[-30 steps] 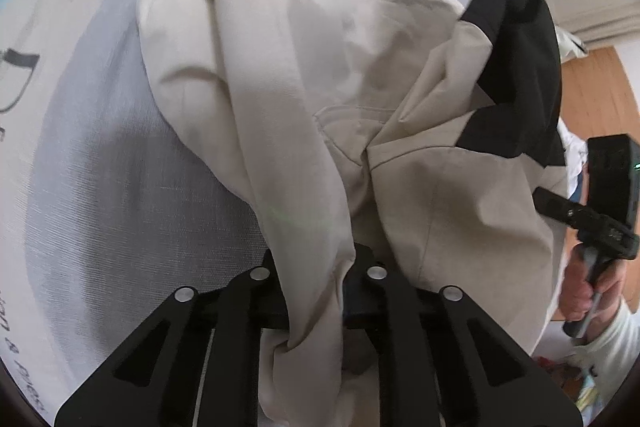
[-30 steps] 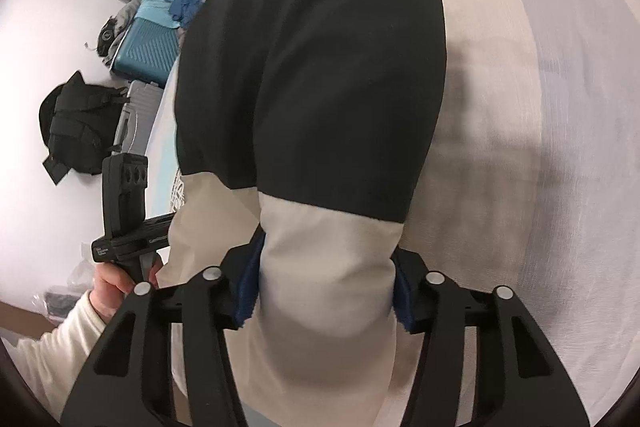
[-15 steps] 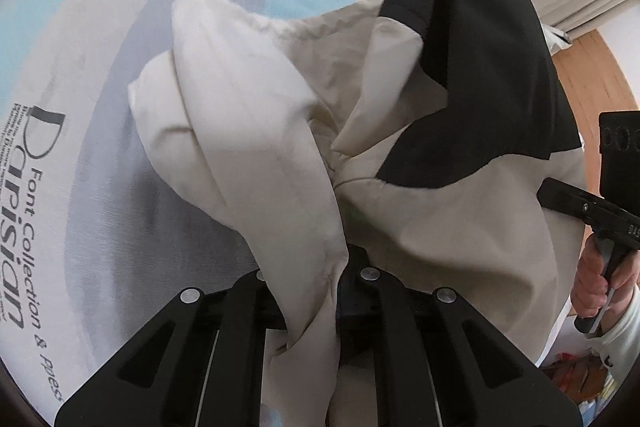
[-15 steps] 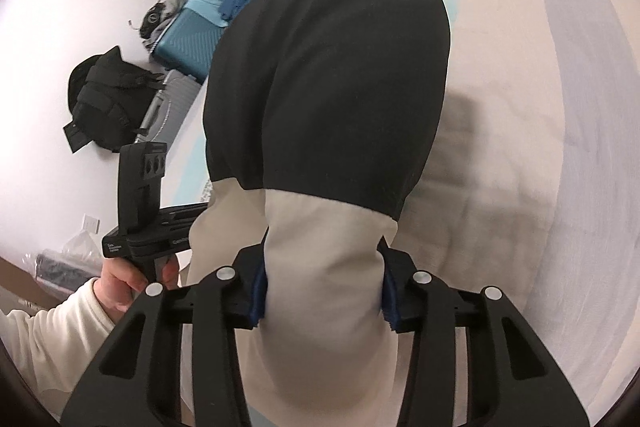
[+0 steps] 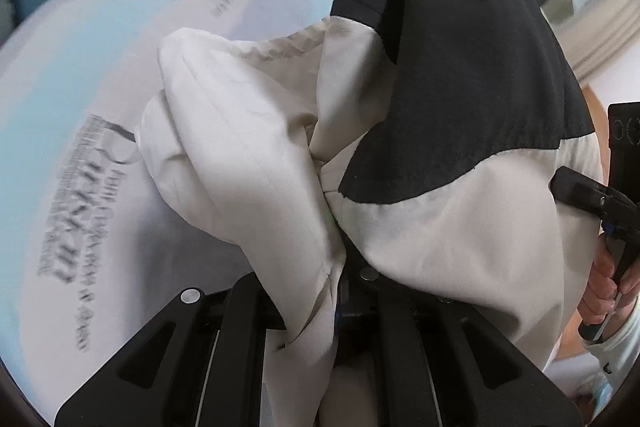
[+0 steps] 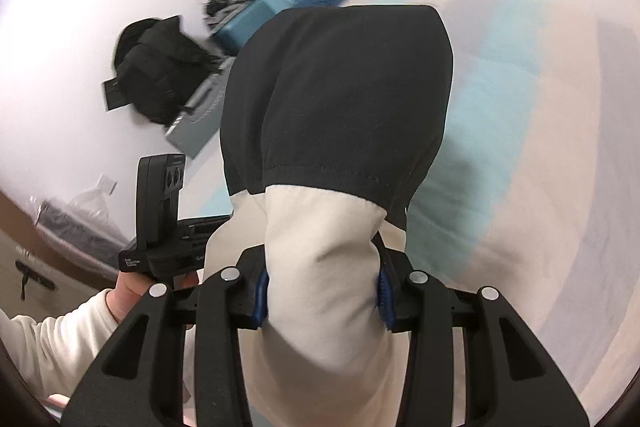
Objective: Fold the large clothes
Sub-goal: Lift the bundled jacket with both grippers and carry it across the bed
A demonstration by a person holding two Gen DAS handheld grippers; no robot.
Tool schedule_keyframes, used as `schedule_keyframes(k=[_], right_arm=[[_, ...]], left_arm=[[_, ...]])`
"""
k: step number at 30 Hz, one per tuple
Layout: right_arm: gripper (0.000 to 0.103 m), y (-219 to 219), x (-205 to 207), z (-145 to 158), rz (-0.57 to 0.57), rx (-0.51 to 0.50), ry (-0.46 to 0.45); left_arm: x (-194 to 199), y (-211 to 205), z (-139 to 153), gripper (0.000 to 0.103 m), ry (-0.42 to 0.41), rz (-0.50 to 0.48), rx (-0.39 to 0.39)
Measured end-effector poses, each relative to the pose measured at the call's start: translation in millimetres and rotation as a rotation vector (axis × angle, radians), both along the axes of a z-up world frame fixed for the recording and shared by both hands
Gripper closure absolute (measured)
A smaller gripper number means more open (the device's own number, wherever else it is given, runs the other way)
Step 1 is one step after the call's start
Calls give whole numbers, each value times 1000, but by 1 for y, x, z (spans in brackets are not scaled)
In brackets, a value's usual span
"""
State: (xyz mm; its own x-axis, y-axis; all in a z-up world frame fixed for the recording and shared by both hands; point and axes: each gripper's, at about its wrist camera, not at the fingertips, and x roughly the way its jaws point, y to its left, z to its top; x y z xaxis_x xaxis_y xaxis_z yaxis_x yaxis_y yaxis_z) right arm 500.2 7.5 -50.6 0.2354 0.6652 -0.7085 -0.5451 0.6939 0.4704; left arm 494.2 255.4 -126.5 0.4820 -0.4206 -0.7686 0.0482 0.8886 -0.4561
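Jacket (image 5: 440,235) (cream, black panels) hangs bunched from both jaws above bedsheet (image 5: 120,75).

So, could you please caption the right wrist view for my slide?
Right gripper clamps the cream-and-black garment above the bed.

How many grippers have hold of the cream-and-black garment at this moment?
2. The left gripper pinches a bunched cream fold of the garment; the right gripper clamps a thick cream roll below its black panel.
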Motion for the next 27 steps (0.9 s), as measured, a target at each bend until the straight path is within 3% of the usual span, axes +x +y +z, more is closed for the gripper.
schedule_keyframes(k=[4, 8, 13, 19, 23, 27], right_arm=[[64, 53, -12, 37, 80, 27, -42], [64, 135, -28, 71, 142, 46, -74], [64, 274, -55, 95, 220, 69, -129], [65, 421, -75, 80, 279, 169, -63], [65, 484, -86, 55, 297, 193, -2], [65, 518, -87, 9, 279, 164, 86]], left_arm=[[-37, 58, 49, 96, -46, 88, 26], [-70, 137, 86, 96, -83, 156, 54], [-108, 261, 125, 96, -104, 219, 144], [-155, 407, 146, 96, -41, 318, 267], [-171, 463, 133, 96, 15, 348, 337], [-174, 480, 93, 96, 67, 353, 337]])
